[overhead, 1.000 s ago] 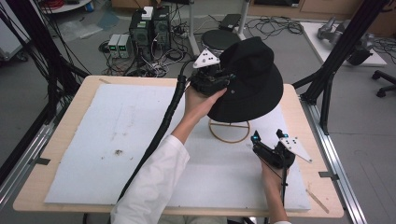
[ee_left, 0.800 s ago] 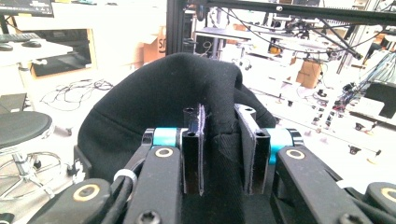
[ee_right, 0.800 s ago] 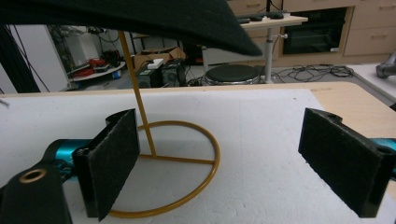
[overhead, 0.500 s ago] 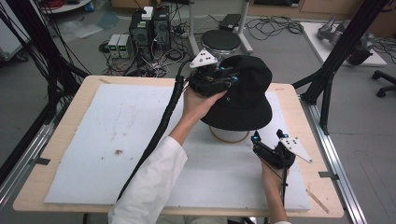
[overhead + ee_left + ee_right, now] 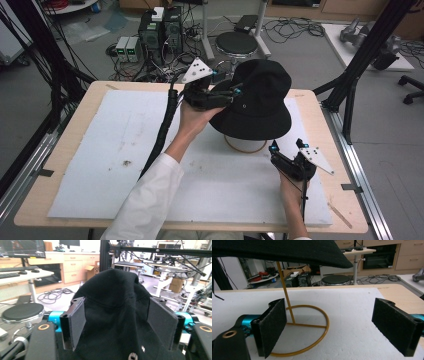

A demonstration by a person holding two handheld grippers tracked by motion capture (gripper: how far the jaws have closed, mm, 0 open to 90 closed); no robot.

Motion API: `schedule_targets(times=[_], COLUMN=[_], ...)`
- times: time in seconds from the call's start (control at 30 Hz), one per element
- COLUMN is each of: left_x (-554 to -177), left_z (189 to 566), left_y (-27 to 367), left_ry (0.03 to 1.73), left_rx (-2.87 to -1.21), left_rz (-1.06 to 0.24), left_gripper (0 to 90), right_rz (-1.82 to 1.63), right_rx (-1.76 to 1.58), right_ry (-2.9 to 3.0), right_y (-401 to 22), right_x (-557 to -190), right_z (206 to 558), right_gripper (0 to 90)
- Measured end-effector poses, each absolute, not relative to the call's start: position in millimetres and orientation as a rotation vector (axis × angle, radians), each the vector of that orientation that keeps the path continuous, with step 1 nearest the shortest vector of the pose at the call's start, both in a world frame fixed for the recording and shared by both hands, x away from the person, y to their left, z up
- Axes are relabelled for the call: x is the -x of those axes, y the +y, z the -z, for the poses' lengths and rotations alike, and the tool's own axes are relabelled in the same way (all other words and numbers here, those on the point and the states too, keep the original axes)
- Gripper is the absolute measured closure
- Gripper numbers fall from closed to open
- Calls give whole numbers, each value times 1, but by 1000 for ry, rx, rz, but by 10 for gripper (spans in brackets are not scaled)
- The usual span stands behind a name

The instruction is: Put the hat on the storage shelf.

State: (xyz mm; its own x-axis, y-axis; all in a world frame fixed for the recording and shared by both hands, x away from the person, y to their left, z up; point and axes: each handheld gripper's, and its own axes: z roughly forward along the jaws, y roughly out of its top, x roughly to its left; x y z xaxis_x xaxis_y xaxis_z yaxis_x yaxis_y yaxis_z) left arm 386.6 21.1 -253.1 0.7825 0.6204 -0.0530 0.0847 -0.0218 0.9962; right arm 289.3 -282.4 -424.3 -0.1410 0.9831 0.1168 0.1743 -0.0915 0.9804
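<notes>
A black bucket hat [image 5: 257, 100] rides level on top of a gold wire stand, whose ring base [image 5: 245, 148] shows under the brim. My left gripper [image 5: 227, 84] reaches in from the left, its jaws set wide and pressed on the hat's crown [image 5: 115, 315], where the fabric bunches between the pads [image 5: 77, 322]. My right gripper [image 5: 286, 147] rests low on the mat to the right of the ring, open with nothing between its jaws [image 5: 334, 327]. From there I see the stand's thin pole [image 5: 285, 292], the ring [image 5: 327, 322] and the brim's underside [image 5: 287, 250] overhead.
A white foam mat [image 5: 100, 150] covers most of the wooden table [image 5: 310, 100]. Black frame legs [image 5: 350, 85] stand at the right rear corner. A round stool [image 5: 239, 44] and electronics boxes [image 5: 160, 30] with cables sit on the floor beyond the far edge.
The left gripper has brought the hat down and levelled it over the stand; the brim now hides most of the ring. The right gripper has stayed in place.
</notes>
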Motion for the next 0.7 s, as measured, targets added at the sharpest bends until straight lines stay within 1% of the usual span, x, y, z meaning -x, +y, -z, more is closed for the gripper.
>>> schedule_targets(times=[0.1, 0.37, 0.6, 0.7], left_x=[-379, -369, -358, -355], left_z=[256, 263, 279, 283], left_y=[39, 64, 98, 107], left_ry=[607, 660, 728, 747], left_rx=[-1532, -1529, -1513, -1501], left_rz=[-497, -527, -595, -612], left_gripper=[293, 276, 259, 252], right_rz=[-1318, -1313, -1310, -1308], right_rx=[-1341, -1338, -1343, -1340], right_ry=[1398, 1401, 1406, 1406], right_y=[-282, -280, -279, -279], right_x=[-289, -289, -289, -290], right_z=[424, 425, 425, 425], right_gripper=[117, 117, 117, 117])
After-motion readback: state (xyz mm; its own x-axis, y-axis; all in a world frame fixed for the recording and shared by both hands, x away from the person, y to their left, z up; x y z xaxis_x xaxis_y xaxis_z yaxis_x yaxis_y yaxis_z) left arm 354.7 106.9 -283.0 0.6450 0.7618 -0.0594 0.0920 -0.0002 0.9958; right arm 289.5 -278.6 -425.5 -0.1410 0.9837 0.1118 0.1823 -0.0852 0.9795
